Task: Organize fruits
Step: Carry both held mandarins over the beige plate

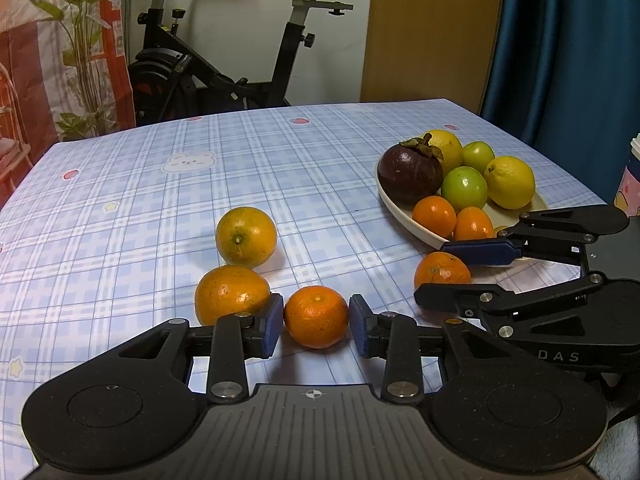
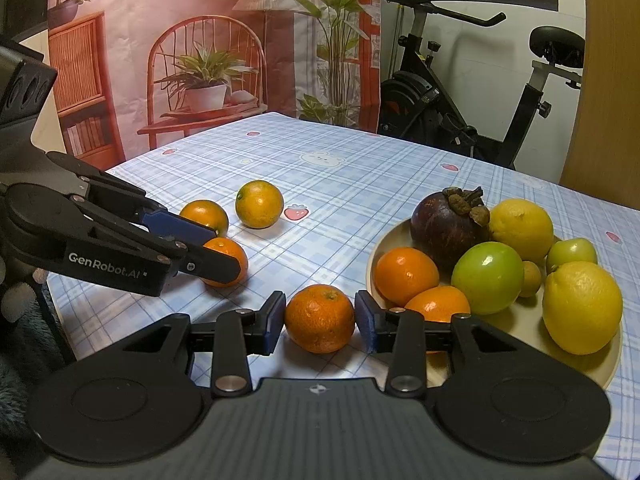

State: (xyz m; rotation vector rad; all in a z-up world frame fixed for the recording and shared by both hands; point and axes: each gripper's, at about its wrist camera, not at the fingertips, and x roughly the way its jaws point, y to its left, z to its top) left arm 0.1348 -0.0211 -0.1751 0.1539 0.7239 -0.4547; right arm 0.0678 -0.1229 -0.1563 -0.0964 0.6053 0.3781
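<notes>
**Organizing fruit: both grippers at mandarins beside the plate.**

The first mandarin (image 2: 320, 320) rests on the surface (image 1: 280, 160) just beside the near rim of the plate (image 2: 600, 364). The right gripper (image 2: 320, 318) has its jaws pinching it, one blue pad against each side.

The second mandarin (image 1: 316, 316) lies farther from the plate, also on the surface. The left gripper (image 1: 316, 318) holds it between its jaws. The pads appear to press on both flanks, though the fisheye edge makes the contact on one side hard to confirm.

Two larger oranges (image 1: 246, 240) sit beyond the second mandarin, on the side away from the plate. The nearer of them touches the outer face of a left-gripper pad.

On the plate are a dark purple mangosteen (image 1: 410, 174), two yellow lemons (image 2: 522, 224), two green fruits (image 2: 488, 278) and two small oranges (image 2: 406, 274), packed close together.

The surface carries a blue checked cloth printed with strawberries and a bear. A cup (image 1: 632, 176) stands beyond the plate at the cloth's edge, and an exercise bike (image 1: 240, 60) stands behind the surface.
</notes>
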